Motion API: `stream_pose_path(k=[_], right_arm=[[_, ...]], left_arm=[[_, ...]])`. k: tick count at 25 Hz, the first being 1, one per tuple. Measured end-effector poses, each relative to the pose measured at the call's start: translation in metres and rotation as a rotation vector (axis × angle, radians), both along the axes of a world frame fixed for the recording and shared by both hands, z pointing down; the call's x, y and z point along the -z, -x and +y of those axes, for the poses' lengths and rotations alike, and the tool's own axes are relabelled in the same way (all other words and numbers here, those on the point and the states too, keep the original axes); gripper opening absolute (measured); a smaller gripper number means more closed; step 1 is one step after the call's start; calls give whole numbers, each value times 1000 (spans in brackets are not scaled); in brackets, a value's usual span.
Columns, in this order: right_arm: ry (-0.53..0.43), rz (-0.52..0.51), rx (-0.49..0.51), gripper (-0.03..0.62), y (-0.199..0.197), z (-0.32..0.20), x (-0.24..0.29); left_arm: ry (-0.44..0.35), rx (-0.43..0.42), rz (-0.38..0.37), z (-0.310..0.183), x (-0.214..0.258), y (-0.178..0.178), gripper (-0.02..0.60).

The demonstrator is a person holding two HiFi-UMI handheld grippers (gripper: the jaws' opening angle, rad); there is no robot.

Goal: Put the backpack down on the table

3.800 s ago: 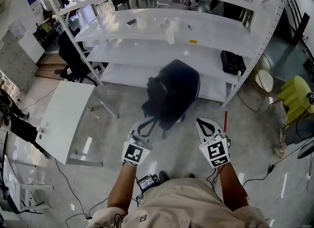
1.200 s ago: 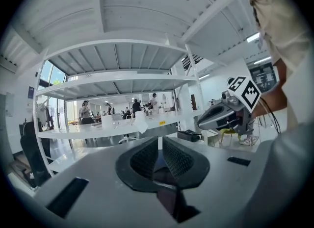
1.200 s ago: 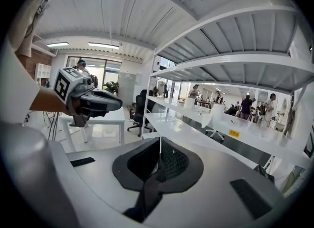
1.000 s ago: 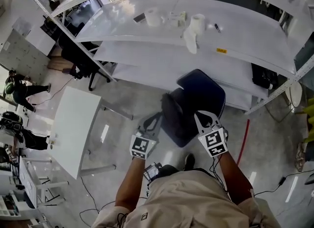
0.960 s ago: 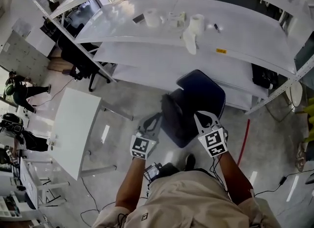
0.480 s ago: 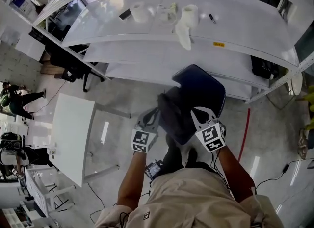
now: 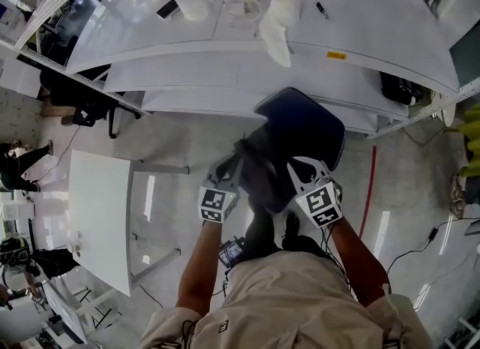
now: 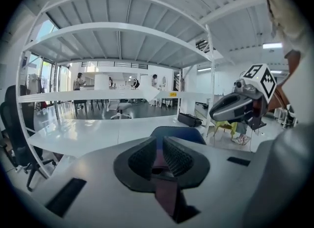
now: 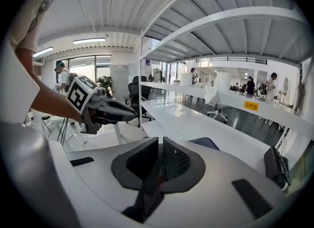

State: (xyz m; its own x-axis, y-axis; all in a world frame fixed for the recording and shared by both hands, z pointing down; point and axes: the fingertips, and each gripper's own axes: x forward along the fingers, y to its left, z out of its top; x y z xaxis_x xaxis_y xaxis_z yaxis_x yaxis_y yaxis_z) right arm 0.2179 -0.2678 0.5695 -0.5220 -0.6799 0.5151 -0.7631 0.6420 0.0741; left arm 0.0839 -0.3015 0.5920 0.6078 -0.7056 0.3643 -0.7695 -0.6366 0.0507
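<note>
A dark navy backpack [image 7: 300, 133] hangs above the floor in front of the white shelf rack, between my two grippers. My left gripper [image 7: 232, 167] is shut on one of its dark straps [image 8: 164, 192], which runs out from between the ribbed pads. My right gripper [image 7: 298, 169] is shut on the other strap [image 9: 147, 192] in the same way. The backpack's blue top [image 8: 177, 134] shows just beyond the left jaws. A wide white table shelf [image 7: 375, 32] lies ahead of the backpack.
On the table shelf stand two paper rolls [image 7: 193, 2] [image 7: 283, 1] and a pen [image 7: 322, 10]. A black bag [image 7: 397, 88] lies on a lower shelf at right. A small white table [image 7: 101, 212] stands left, an office chair [image 7: 75, 103] behind it, a red stick [image 7: 367, 190] on the floor.
Both grippers have come down and forward toward the shelf rack, carrying the backpack by its straps. The shelf now fills more of the head view.
</note>
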Motion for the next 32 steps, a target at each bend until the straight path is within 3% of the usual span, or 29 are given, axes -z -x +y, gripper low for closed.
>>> stream_pose_path(k=[8, 9, 11, 22, 28, 32], right_arm=[[32, -25, -16, 31, 14, -12, -22], [44, -23, -21, 45, 15, -14, -25], [72, -18, -28, 139, 17, -17, -34], [188, 37, -96, 215, 20, -29, -102], [232, 64, -120, 235, 18, -33, -133], [203, 113, -161, 241, 13, -40, -144]], left_arm=[[54, -34, 3, -25, -34, 4, 37], [61, -37, 1, -28, -39, 5, 37], [83, -42, -4, -34, -52, 7, 38], [206, -86, -6, -59, -126, 6, 259], [252, -134, 35, -66, -151, 1, 293], [274, -183, 127, -70, -156, -10, 293]])
